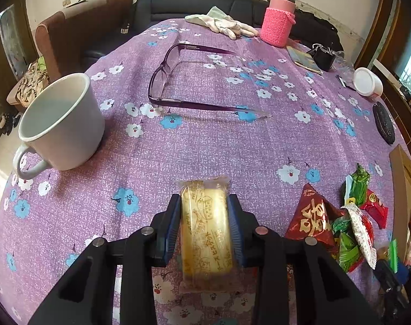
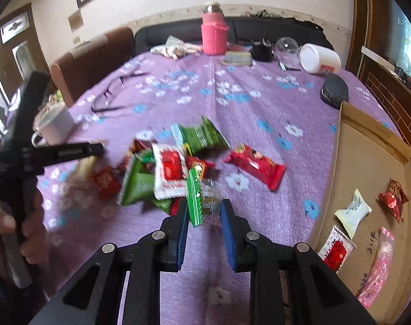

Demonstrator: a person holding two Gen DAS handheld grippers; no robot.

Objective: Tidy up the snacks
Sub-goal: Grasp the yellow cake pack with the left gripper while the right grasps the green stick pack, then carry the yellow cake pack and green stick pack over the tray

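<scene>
Leftmost, on the purple flowered tablecloth (image 1: 205, 146), a white ceramic mug (image 1: 60, 120) stands upright with its handle toward the camera. Just right of it lie purple-framed spectacles (image 1: 175, 81), arms unfolded.

Left gripper (image 1: 204, 227): blue pads are closed onto the long sides of a pale yellow cake in a clear printed wrapper (image 1: 205, 233). The cake lies lengthwise between the fingers, its far end sticking out past the tips. Whether it is lifted off the cloth or resting on it, cannot tell.

Right of that, a loose heap of red, green and white snack packets (image 2: 165, 173) sits on the cloth, packets overlapping. A single long red packet (image 2: 255, 166) lies apart, just right of the heap.

Right gripper (image 2: 204, 212): jaws narrow, pinching a small clear-wrapped sweet with a green serrated edge (image 2: 202, 200) at the near edge of the heap. View is motion-blurred; the contents of the wrapper are unclear.

Far side of the table: white gloves (image 1: 224, 23), a flask in a pink knitted sleeve (image 1: 277, 17), a white jar on its side (image 2: 319, 58).

Far right, an open brown cardboard box (image 2: 368, 162) holds five packets laid separately: red-brown, cream, white-and-red, pink, one partly hidden.
</scene>
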